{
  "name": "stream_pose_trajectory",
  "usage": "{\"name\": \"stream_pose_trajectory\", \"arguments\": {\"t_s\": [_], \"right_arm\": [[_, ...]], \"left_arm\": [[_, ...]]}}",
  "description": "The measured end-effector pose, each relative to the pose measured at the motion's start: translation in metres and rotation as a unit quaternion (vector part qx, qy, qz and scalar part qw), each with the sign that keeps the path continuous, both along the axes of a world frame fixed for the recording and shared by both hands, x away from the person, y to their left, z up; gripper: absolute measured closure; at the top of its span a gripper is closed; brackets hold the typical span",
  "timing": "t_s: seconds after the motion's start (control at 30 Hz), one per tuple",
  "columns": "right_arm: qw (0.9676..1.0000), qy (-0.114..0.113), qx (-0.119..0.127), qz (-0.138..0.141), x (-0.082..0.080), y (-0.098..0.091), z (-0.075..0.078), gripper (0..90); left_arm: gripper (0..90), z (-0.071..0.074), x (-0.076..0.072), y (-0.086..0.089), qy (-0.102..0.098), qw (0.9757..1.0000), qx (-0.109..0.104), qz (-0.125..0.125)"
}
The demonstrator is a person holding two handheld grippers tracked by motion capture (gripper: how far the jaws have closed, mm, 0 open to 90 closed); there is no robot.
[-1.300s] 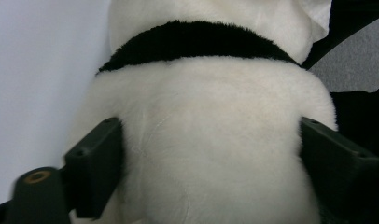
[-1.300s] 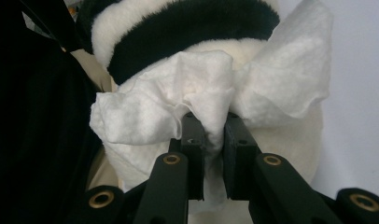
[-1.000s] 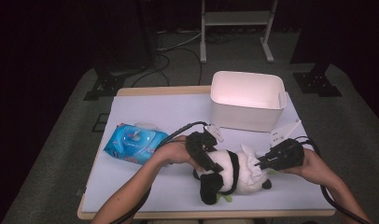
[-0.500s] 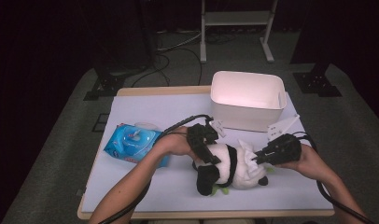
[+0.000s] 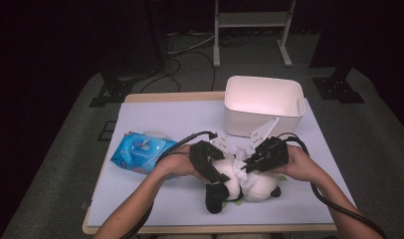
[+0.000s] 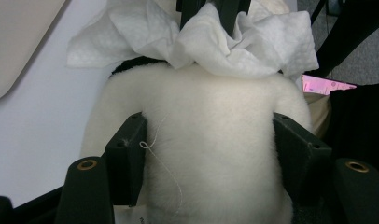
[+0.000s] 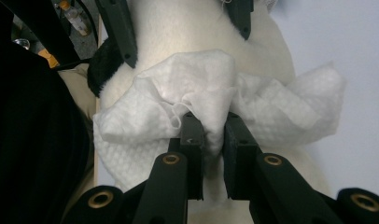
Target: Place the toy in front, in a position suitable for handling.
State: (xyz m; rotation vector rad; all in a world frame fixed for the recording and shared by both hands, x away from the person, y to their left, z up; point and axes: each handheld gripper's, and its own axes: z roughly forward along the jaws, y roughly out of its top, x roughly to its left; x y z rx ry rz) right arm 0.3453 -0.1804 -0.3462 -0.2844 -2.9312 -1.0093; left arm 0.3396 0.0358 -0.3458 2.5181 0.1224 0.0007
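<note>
A black-and-white plush panda (image 5: 254, 186) lies on the pale mat near the table's front edge. My left gripper (image 5: 217, 175) grips its white body (image 6: 211, 140) from both sides. The jaws have just been opening a little, and the pads still press into the fur. My right gripper (image 5: 247, 167) is shut on a crumpled white wipe (image 7: 201, 88). It holds the wipe against the panda just beyond the left gripper's jaws. In the left gripper view the wipe (image 6: 253, 42) bunches over the top of the plush, with the right gripper's jaws pinching it.
A white plastic bin (image 5: 263, 107) stands behind the hands at the back right. A blue pack of wipes (image 5: 143, 152) lies to the left of the left hand. The pale mat (image 5: 165, 119) covers the table up to its wooden edge.
The right gripper has slid left with the wipe across the plush, closer to the left gripper. The left hand and the panda have shifted slightly.
</note>
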Motion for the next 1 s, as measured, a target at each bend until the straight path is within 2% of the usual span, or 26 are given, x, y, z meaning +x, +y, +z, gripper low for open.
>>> {"name": "stream_pose_trajectory", "arguments": {"t_s": [0.23,0.3,0.6,0.83,1.0], "right_arm": [[0.9997,-0.005,0.004,-0.023,-0.007,-0.029,0.002,79.5],[0.9993,-0.001,0.007,-0.036,-0.009,-0.041,0.000,79.5],[0.9978,0.003,0.018,-0.063,-0.018,-0.075,-0.008,79.4],[0.9956,0.014,0.002,-0.093,-0.022,-0.100,-0.019,79.5],[0.9935,0.023,-0.011,-0.111,-0.022,-0.109,-0.030,79.4]], "left_arm": [[34.6,-0.001,-0.002,0.002,-0.004,1.0000,-0.003,0.000],[34.4,0.000,-0.004,0.002,-0.004,1.0000,-0.002,0.000],[32.3,0.000,-0.006,0.005,0.000,1.0000,-0.002,0.000],[31.4,0.000,-0.008,0.007,-0.001,1.0000,-0.003,0.000],[30.5,-0.001,-0.009,0.006,-0.001,1.0000,-0.006,0.001]]}}
